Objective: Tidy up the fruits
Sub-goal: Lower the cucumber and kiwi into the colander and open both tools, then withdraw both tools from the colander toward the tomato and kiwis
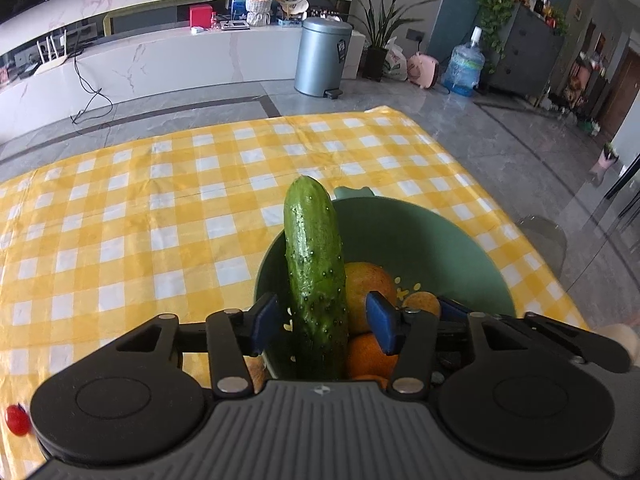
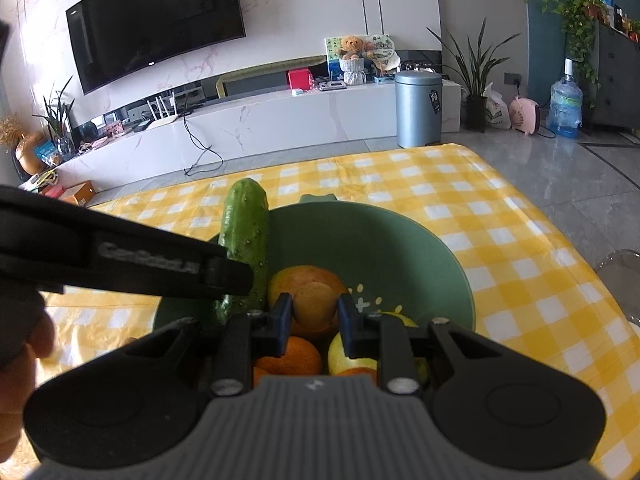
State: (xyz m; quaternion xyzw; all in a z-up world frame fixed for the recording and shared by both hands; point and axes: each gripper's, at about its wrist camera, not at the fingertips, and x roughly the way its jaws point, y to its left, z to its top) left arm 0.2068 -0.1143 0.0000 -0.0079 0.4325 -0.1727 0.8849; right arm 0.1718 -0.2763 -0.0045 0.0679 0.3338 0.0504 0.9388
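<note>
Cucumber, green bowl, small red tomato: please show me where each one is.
cucumber [image 1: 314,264], left wrist view, middle of its body.
green bowl [image 1: 452,240], left wrist view, inner wall.
small red tomato [image 1: 17,420], left wrist view, its centre.

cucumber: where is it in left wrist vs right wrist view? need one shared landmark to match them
Left wrist: cucumber at centre, standing between the open left gripper's pads, leaning on the green bowl's left rim.
Right wrist: cucumber left of centre, on the bowl's left rim, its lower part hidden behind the left gripper's dark body.
Shared landmark: the silver pedal bin on the floor beyond the table.
</note>
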